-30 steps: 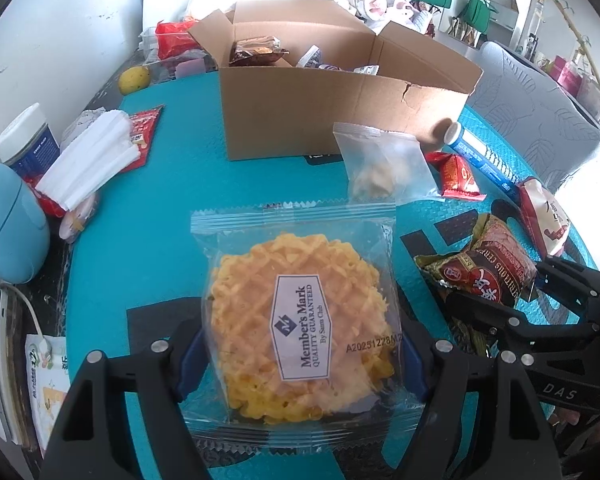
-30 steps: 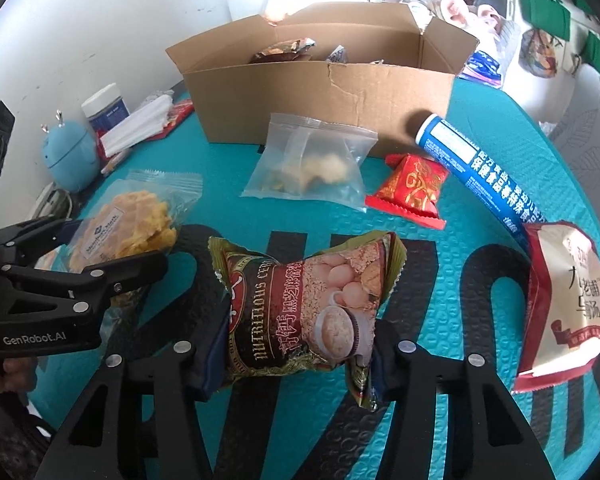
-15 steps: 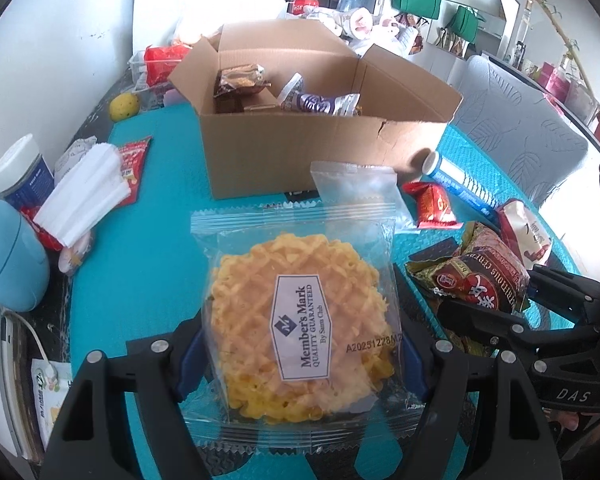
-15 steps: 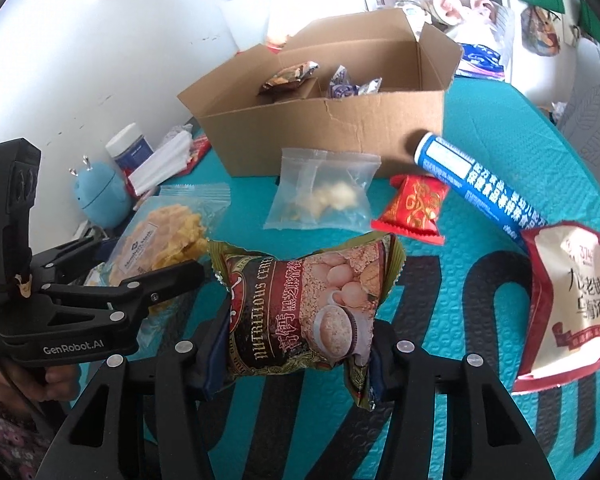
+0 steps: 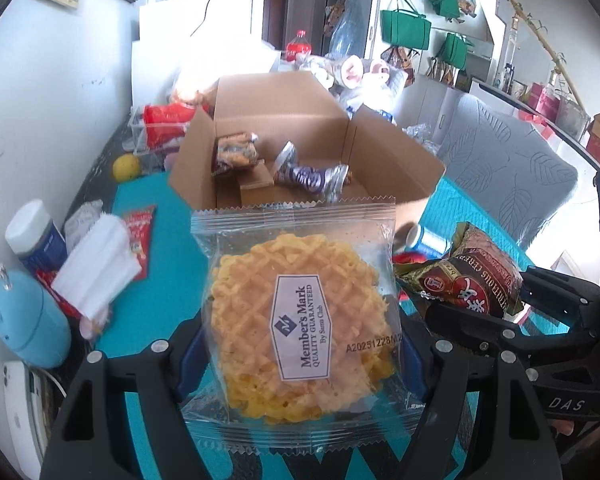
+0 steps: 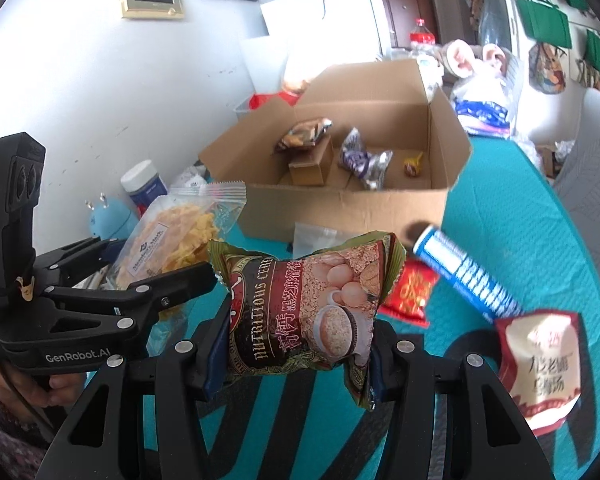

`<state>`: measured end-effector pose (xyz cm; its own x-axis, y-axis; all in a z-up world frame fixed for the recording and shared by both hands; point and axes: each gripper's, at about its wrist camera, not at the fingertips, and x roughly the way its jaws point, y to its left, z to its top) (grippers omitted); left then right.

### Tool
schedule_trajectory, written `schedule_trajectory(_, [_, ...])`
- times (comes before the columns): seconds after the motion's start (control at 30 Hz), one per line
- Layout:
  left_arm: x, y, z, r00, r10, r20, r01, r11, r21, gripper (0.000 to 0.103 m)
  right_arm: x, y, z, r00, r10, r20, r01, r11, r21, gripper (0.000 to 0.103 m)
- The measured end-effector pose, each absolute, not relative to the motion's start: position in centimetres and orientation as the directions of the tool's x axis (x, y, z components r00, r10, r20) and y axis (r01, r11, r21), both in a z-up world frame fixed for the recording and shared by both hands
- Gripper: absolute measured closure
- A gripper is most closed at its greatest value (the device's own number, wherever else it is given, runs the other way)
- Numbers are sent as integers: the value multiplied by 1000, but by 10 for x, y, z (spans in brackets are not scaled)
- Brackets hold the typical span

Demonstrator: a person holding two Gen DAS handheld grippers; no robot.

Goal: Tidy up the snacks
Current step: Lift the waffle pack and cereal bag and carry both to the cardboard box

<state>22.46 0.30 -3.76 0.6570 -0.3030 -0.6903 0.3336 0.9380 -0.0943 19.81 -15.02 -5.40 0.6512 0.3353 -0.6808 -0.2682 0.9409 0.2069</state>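
Observation:
My left gripper [image 5: 300, 356] is shut on a clear-wrapped waffle packet [image 5: 300, 320] and holds it above the teal table, in front of the open cardboard box [image 5: 300, 112]. My right gripper [image 6: 296, 348] is shut on a brown cereal packet [image 6: 304, 312], also lifted, to the right of the left one. The box [image 6: 340, 208] holds a few snacks, among them a purple packet [image 6: 360, 160]. The waffle packet [image 6: 172, 236] and the left gripper show in the right wrist view; the cereal packet [image 5: 468, 276] shows in the left wrist view.
On the teal table [image 6: 540, 220] lie a blue tube [image 6: 464, 268], a small red packet [image 6: 410, 294], a white-and-red bag [image 6: 544, 364] and a clear bag [image 6: 320, 236]. To the left stand a white-lidded jar [image 5: 36, 232], folded tissues [image 5: 96, 268] and a blue figure [image 5: 24, 320].
Both grippers have lifted their packets higher and moved toward the box, so that its inside shows more. Both stay shut on their packets.

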Motion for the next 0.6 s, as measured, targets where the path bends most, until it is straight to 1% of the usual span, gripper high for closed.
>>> schedule_trajectory(0.47, [261, -4, 27, 802, -279, -529, 312, 950, -28, 26, 232, -148, 7, 752, 331, -570, -324, 939, 118, 49])
schedule_trajectory(0.6, [285, -6, 40, 823, -285, -491, 309, 951, -34, 26, 250, -149, 21, 772, 324, -547, -320, 942, 106, 49])
